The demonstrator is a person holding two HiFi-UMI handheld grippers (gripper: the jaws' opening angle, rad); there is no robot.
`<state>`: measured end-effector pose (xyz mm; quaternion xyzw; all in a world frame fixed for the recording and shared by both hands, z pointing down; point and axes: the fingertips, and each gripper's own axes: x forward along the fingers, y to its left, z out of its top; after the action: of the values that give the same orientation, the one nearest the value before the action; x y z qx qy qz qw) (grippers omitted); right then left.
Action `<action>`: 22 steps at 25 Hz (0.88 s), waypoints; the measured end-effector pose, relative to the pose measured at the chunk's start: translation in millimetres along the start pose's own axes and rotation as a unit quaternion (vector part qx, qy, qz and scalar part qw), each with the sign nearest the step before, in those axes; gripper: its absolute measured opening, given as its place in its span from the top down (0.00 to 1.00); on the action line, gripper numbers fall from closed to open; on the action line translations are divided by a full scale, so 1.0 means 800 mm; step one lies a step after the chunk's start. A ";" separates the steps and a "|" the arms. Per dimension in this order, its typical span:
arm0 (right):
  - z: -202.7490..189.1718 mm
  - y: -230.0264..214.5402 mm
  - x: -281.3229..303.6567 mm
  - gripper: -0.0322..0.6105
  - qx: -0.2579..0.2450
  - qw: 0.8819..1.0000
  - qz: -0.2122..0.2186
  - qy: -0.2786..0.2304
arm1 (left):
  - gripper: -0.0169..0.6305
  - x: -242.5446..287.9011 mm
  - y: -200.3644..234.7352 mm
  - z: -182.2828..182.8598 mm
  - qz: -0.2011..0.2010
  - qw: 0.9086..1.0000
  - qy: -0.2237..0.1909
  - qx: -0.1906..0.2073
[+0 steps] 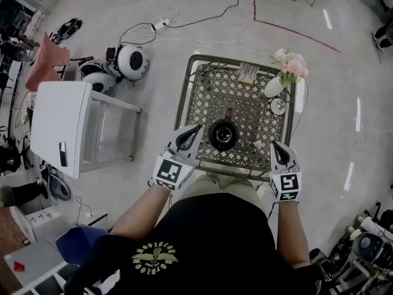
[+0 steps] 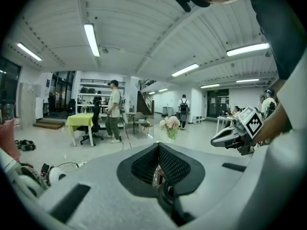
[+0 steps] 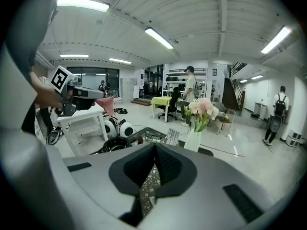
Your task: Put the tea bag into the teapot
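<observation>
Left claw [image 1: 195, 130] and right claw [image 1: 275, 146] both pressed together, empty, flanking teapot [image 1: 222, 134]. Approach step, I'd say; bag not yet held. Next: spread one claw over it.

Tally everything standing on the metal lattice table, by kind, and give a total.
Black teapot: 1
Vase of flowers: 1
Small box: 1
Small round lid or dish: 1
Total: 4
A pale scrap right of the teapot is too small to name, so it is not counted.
</observation>
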<state>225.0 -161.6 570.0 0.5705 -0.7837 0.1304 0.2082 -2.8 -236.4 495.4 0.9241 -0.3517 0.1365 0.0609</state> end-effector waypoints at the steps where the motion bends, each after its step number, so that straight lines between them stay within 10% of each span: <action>1: -0.014 -0.002 0.008 0.94 0.000 1.000 0.007 0.010 | 0.98 0.003 -0.002 -0.005 0.001 1.000 0.005 -0.002; 10: -0.151 -0.009 0.063 0.92 0.012 0.991 0.054 0.123 | 0.98 0.014 -0.014 -0.025 0.018 0.999 0.030 -0.023; 13: -0.190 -0.006 0.075 0.71 0.022 0.985 0.073 0.157 | 0.98 0.006 -0.014 -0.025 0.028 0.999 0.036 -0.021; 22: -0.270 -0.007 0.116 0.71 0.020 0.969 0.094 0.227 | 0.98 -0.018 0.000 -0.028 0.064 0.996 0.055 -0.027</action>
<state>244.2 -146.0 804.2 0.4537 -0.7634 0.2907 0.3563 -18.1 -222.4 512.8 0.8887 -0.4101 0.1807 0.0963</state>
